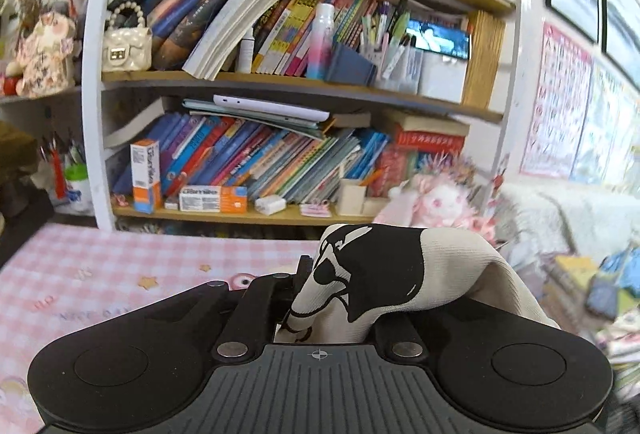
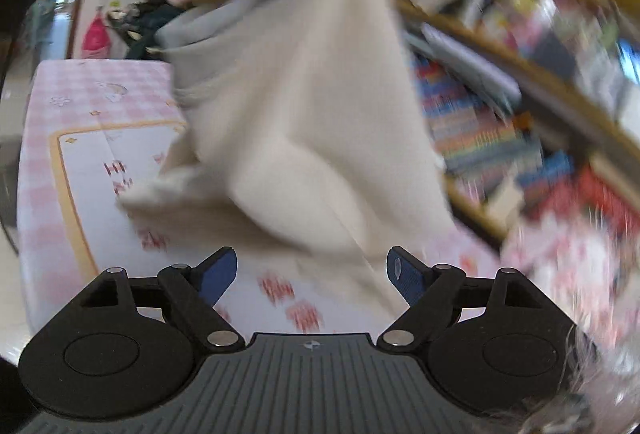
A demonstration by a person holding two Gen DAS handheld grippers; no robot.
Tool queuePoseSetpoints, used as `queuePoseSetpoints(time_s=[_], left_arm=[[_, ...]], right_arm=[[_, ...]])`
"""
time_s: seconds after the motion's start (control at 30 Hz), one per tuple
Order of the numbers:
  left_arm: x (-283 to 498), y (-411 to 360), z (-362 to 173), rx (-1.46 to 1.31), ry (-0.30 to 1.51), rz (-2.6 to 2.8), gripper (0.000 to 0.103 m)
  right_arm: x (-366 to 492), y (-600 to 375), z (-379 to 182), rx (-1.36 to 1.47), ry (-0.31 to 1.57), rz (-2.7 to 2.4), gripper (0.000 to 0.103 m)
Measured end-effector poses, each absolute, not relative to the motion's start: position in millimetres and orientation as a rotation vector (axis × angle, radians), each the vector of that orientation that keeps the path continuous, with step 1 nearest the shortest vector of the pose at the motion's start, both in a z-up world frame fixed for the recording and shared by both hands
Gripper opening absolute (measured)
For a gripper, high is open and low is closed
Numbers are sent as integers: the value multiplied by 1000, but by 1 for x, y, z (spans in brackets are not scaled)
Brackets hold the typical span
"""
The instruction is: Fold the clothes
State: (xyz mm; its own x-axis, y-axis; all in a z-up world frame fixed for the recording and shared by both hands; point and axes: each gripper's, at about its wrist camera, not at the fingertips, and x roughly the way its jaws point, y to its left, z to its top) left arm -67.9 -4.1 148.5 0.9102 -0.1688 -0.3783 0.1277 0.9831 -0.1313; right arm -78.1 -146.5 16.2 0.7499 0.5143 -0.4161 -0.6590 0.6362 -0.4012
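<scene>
Left tongs (image 1: 310, 298): clamped together on a fold of the cream knit garment with a black cartoon print (image 1: 384, 270); the cloth bunches up over the right finger and drapes off to the right of the tongs.
Ahead of the left tongs: the pink-and-white checked bench cover (image 1: 100, 274), and beyond it a white-framed wooden bookshelf crammed with colourful books (image 1: 280, 153).
Right of the left tongs: a pink plush toy (image 1: 436, 197) just past the cloth.
Right tongs (image 2: 312, 274): apart, blue pads (image 2: 218, 276) wide, nothing pressed between them.
Garment from the right wrist view: the cream cloth (image 2: 304, 121) hangs in a broad blurred sheet ahead of and above the open tongs, its lower edge trailing onto the bench (image 2: 80, 173) just in front of them.
Right of the right tongs: blurred book spines (image 2: 500, 137).
</scene>
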Motion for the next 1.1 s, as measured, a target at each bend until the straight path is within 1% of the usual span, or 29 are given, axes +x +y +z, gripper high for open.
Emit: queuePoseSetpoints(time_s=[0.03,0.1,0.13,0.17,0.27,0.3,0.33,0.4,0.43,0.53,0.6,0.63,0.67,0.73,0.9,0.93,0.97,1.0,1.1], left_arm=[[-70,-2,150,-122,398,-159,4],[-75,5,154,-144,396,-156,4],[-77,12,154,-142,400,-132,4],[-78,19,153,-139,403,-107,4],[-83,49,141,-164,439,-22,4],[-83,60,134,-180,458,-10,8],[-84,70,125,-203,480,1,13],[-84,82,105,-249,507,-50,18],[-85,82,97,-259,508,-73,21],[-89,74,82,-272,507,-127,22],[-92,73,77,-303,502,-156,22],[-95,75,76,-324,496,-157,22],[-97,78,75,-337,499,-161,22],[-100,82,74,-364,503,-168,22],[-107,85,73,-357,574,-177,25],[-109,84,73,-350,583,-180,25],[-111,84,74,-348,591,-179,25],[-112,83,74,-345,598,-178,25],[-116,83,77,-320,618,-166,25]], right_arm=[[-78,-139,15,-587,236,686,81],[-76,-130,16,-617,176,687,70],[-73,-131,20,-613,170,689,40],[-70,-133,24,-609,163,692,11],[-57,-158,54,-495,184,708,8],[-52,-169,68,-458,183,701,7],[-48,-177,82,-436,172,694,7],[-40,-192,110,-393,150,679,7],[-37,-198,123,-381,138,675,7],[-35,-199,145,-441,136,696,7],[-32,-200,152,-493,187,717,8],[-33,-200,151,-522,221,721,9],[-33,-201,146,-557,254,724,12],[-36,-209,128,-603,304,726,15],[-52,-208,76,-662,419,769,15],[-56,-205,66,-676,436,769,17],[-60,-203,56,-690,453,769,23],[-64,-200,47,-705,465,772,26],[-76,-194,28,-760,465,799,27]])
